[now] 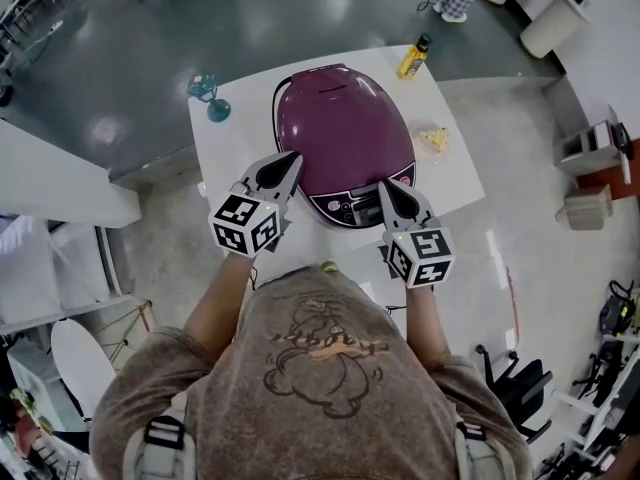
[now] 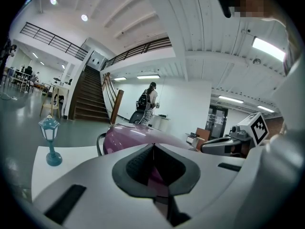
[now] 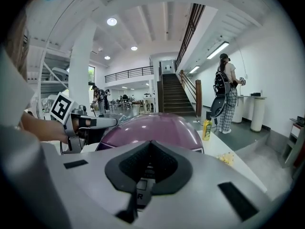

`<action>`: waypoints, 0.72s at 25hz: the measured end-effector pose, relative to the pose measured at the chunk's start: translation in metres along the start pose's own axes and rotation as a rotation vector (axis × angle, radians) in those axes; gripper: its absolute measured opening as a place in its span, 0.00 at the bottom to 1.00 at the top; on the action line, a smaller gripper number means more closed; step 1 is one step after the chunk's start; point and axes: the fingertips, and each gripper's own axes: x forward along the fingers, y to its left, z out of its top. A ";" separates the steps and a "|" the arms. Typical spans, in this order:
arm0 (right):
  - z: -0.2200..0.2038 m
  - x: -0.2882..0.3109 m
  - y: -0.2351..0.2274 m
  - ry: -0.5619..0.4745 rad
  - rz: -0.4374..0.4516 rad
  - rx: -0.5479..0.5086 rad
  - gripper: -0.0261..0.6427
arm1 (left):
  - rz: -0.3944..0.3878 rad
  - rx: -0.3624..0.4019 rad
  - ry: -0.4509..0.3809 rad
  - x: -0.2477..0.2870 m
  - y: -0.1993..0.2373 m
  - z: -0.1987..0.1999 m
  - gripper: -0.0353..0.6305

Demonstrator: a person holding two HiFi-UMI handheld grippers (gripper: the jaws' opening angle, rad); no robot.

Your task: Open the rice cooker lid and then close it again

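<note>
Purple rice cooker [image 1: 340, 133] sits mid-desk [image 1: 235, 143], lid down, long axis running away from the person, control panel [image 1: 352, 206] nearest. Left gripper [image 1: 290, 160] by its front-left flank, right gripper [image 1: 385, 186] at the panel's right end. Both jaws closed, empty. Right one looks better placed to work the lid

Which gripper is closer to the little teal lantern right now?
Left. The left gripper is at the cooker's front left, on the lantern's side. The right gripper is at the cooker's front right, farther off.
</note>
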 end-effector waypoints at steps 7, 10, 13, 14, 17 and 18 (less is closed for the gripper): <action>-0.004 0.001 0.003 0.017 0.002 -0.012 0.05 | 0.010 -0.003 0.005 -0.002 0.002 -0.006 0.09; -0.004 0.002 0.003 0.034 0.006 -0.018 0.04 | 0.009 -0.004 0.004 -0.002 0.001 -0.005 0.09; -0.004 0.002 0.004 0.048 0.004 -0.022 0.04 | 0.012 -0.003 0.004 -0.001 0.002 -0.005 0.09; -0.004 0.003 0.004 0.055 0.005 -0.028 0.04 | 0.013 -0.001 0.004 -0.001 0.002 -0.005 0.09; -0.006 0.003 0.004 0.069 0.012 -0.028 0.04 | 0.017 0.003 0.003 -0.001 0.001 -0.006 0.09; -0.006 0.003 0.003 0.069 0.013 -0.023 0.04 | 0.018 0.003 0.004 -0.001 0.001 -0.007 0.09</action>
